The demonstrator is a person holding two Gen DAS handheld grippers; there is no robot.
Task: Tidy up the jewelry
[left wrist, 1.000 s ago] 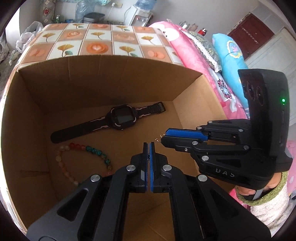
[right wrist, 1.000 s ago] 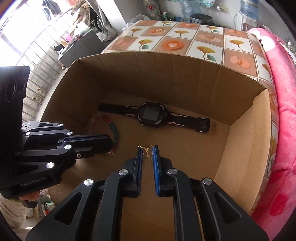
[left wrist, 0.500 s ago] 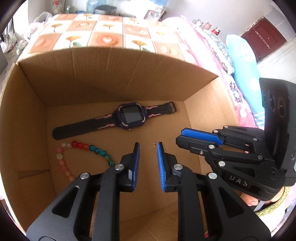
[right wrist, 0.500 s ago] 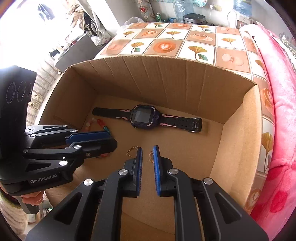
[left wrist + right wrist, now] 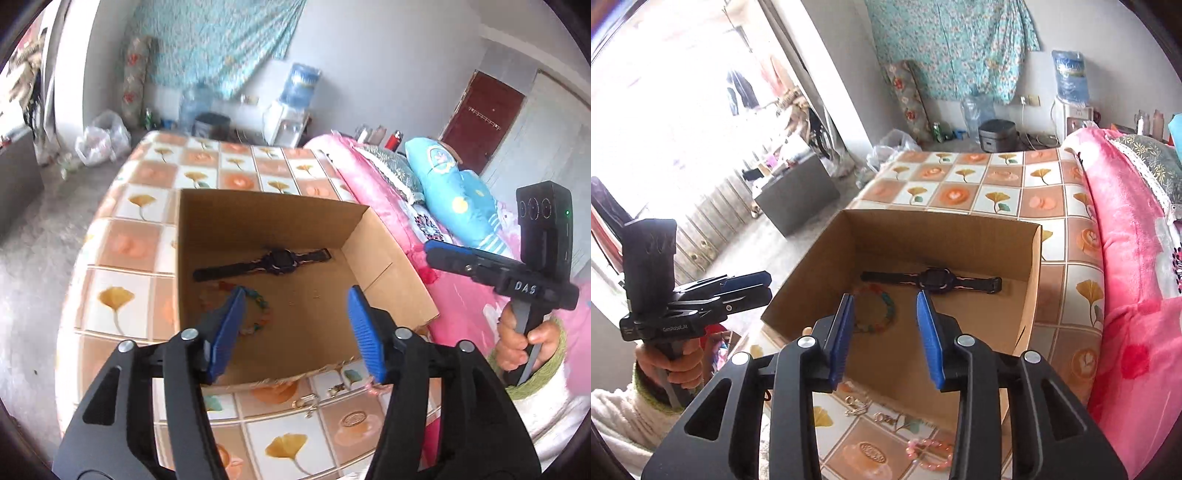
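- I am opening the left hand-held gripper [image 5: 295,328] wide; nothing is sitting between its jaws.
- I am seeing the bead bracelet [image 5: 877,310] and the watch [image 5: 932,281] already lying in the cardboard box [image 5: 1032,295].
- I am opening the right hand-held gripper [image 5: 886,336] partway, empty.
- I am judging the pink bracelet [image 5: 929,455] and small metal pieces [image 5: 857,406] on the table [image 5: 1071,373] in front of the box as left to stow.
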